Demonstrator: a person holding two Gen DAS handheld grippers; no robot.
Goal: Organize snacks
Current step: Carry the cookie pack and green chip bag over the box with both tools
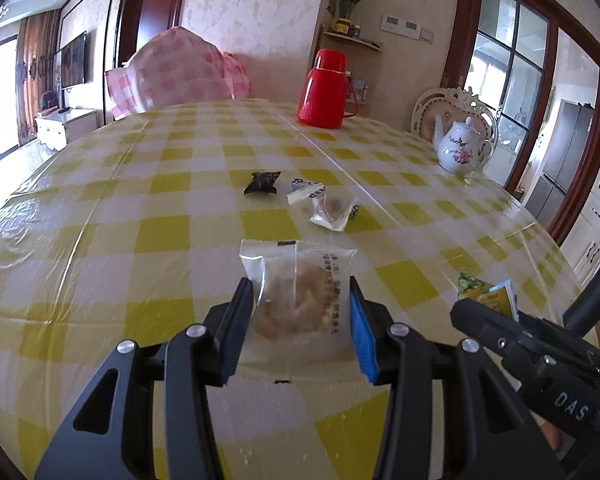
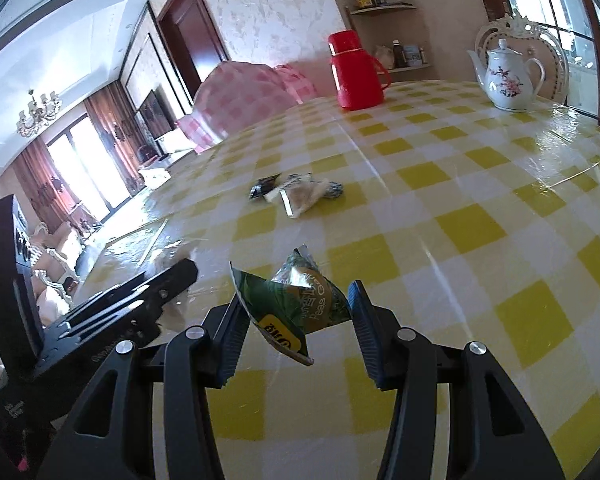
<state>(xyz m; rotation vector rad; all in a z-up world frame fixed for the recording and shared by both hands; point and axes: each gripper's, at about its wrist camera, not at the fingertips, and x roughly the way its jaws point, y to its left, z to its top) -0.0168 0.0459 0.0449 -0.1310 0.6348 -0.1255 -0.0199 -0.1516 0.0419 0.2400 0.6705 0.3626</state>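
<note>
Both jaw pairs half-closed, each carrying a snack above the yellow-checked plastic tablecloth [image 1: 100, 216].

Left gripper [image 1: 298, 320] pinches a clear-wrapped round pastry [image 1: 296, 292]; right gripper [image 2: 296, 316] pinches a crumpled green pea packet [image 2: 296, 300] by one side. Slippery film could slide free, likely dropping short of the small snack pile [image 1: 320, 200] mid-table.

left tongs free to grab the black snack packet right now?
Probably not: the left tongs are shut on a clear cookie packet. The path to the black packet looks clear otherwise.
</note>
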